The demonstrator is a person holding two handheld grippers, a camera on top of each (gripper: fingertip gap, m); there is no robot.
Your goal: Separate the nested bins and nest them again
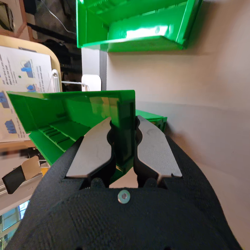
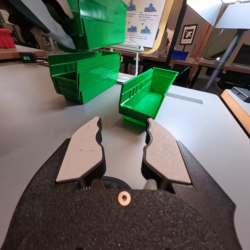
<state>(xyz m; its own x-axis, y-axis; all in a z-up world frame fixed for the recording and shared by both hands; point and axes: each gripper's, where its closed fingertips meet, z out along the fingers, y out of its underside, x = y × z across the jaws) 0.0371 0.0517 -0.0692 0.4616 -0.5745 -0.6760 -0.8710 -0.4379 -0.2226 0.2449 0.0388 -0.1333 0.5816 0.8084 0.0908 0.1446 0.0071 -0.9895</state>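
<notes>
My left gripper is shut on the end wall of a green bin and holds it in the air. In the right wrist view that held bin hangs above a nested stack of green bins on the grey table, with the left gripper at its left side. A single green bin stands alone on the table to the right of the stack; it also shows in the left wrist view. My right gripper is open and empty, low over the table, just in front of the single bin.
An instruction board on a white stand rises behind the bins. A strip of grey tape lies on the table at the right. Another table edge is at far right. A red object sits far left. One gripper's finger ends stand about 20 cm off the other's.
</notes>
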